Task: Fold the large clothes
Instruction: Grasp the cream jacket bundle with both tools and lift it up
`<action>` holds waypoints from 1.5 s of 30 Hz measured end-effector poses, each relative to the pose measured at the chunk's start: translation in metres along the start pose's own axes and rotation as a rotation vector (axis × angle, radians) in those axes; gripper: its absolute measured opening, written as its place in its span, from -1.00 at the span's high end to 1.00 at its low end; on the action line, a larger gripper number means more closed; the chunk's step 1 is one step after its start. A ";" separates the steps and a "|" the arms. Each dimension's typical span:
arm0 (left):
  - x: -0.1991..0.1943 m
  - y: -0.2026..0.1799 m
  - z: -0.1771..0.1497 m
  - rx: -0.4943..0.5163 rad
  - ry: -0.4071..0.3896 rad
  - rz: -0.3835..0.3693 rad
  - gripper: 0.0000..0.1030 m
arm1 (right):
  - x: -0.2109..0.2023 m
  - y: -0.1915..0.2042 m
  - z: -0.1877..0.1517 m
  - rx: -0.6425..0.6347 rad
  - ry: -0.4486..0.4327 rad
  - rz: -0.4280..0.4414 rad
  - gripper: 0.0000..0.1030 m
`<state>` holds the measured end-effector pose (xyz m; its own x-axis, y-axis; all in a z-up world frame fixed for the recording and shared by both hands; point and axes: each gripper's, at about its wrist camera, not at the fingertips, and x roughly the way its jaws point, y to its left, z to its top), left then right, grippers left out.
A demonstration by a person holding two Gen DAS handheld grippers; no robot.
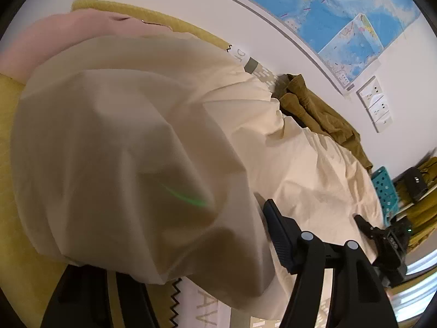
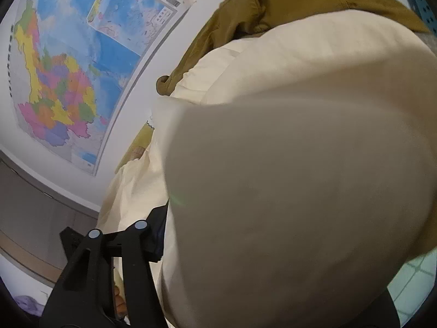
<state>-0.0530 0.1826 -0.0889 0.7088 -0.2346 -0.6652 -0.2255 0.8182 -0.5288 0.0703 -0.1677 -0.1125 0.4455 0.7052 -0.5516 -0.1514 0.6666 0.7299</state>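
Note:
A large cream garment point(image 1: 314, 169) lies spread over the yellow-covered surface point(image 1: 11, 218). A raised fold of it point(image 1: 123, 150) billows close to the lens. My left gripper point(image 1: 213, 210) sits in that fold. Its right finger point(image 1: 275, 232) shows, standing wide of centre, and cloth drapes over the other one. In the right wrist view the same cream garment point(image 2: 300, 177) fills the frame and covers the right finger of my right gripper point(image 2: 218, 213). Only that gripper's left finger point(image 2: 158, 232) shows, beside the cloth. The right gripper's black body point(image 1: 387, 240) also appears at the cloth's far edge.
An olive-green garment point(image 1: 319, 109) point(image 2: 273, 5) is heaped against the wall behind the cream one. A pink cloth point(image 1: 54, 35) lies at the far left. A teal perforated basket point(image 1: 385, 188) stands at the right. A map point(image 2: 68, 68) and sockets point(image 1: 377, 104) are on the wall.

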 end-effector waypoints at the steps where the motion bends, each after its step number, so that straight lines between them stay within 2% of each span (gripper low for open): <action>1: 0.000 0.000 0.001 0.003 0.003 -0.007 -0.29 | 0.000 0.000 0.001 0.005 0.005 0.009 -0.21; 2: 0.003 -0.002 0.002 0.024 0.012 -0.033 -0.60 | 0.001 0.000 0.002 0.007 0.006 0.024 -0.35; 3: 0.005 -0.005 0.003 0.045 0.023 -0.061 -0.82 | 0.003 0.004 0.002 0.005 0.005 0.038 -0.44; 4: 0.008 -0.009 0.004 0.054 0.019 -0.064 -0.86 | 0.005 0.009 0.003 -0.009 0.012 0.037 -0.53; 6: 0.012 -0.016 0.004 0.070 0.008 -0.029 -0.86 | 0.009 0.015 0.003 -0.031 0.016 0.004 -0.50; 7: 0.014 -0.019 0.005 0.087 0.008 -0.012 -0.85 | 0.012 0.017 0.003 -0.047 0.021 -0.007 -0.25; 8: 0.015 -0.020 0.006 0.094 0.006 0.011 -0.72 | 0.013 0.018 0.003 -0.055 0.024 -0.017 -0.06; 9: 0.015 -0.020 0.007 0.091 0.009 0.013 -0.58 | 0.013 0.018 0.004 -0.056 0.027 0.003 0.07; 10: 0.014 -0.019 0.009 0.081 0.014 0.004 -0.46 | 0.011 0.018 0.004 -0.057 0.025 0.020 0.30; 11: 0.011 -0.017 0.011 0.068 0.015 -0.003 -0.21 | 0.009 0.019 0.005 -0.062 0.024 0.036 0.44; 12: 0.008 -0.018 0.012 0.071 0.009 0.000 0.21 | 0.006 0.025 0.006 -0.082 0.021 0.050 0.50; 14: 0.001 -0.017 0.015 0.079 -0.001 0.027 0.51 | 0.001 0.037 0.006 -0.118 0.009 0.061 0.63; 18: -0.015 -0.018 0.024 0.091 -0.008 -0.010 0.61 | -0.011 0.060 0.011 -0.163 -0.015 0.093 0.71; 23: -0.049 -0.029 0.038 0.158 -0.073 -0.057 0.63 | -0.027 0.101 0.016 -0.267 -0.066 0.113 0.74; 27: -0.072 -0.043 0.060 0.224 -0.125 -0.071 0.64 | -0.034 0.142 0.033 -0.366 -0.109 0.122 0.76; 33: -0.126 -0.050 0.110 0.286 -0.282 -0.066 0.67 | -0.036 0.217 0.065 -0.505 -0.185 0.187 0.76; 39: -0.176 -0.014 0.172 0.264 -0.432 0.034 0.67 | 0.003 0.293 0.087 -0.590 -0.194 0.282 0.76; 45: -0.203 0.053 0.236 0.185 -0.547 0.240 0.67 | 0.095 0.371 0.088 -0.653 -0.133 0.355 0.77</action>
<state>-0.0510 0.3976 0.1422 0.9034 0.2297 -0.3620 -0.3361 0.9036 -0.2656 0.1340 0.1251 0.1411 0.3690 0.8969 -0.2439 -0.7796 0.4415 0.4441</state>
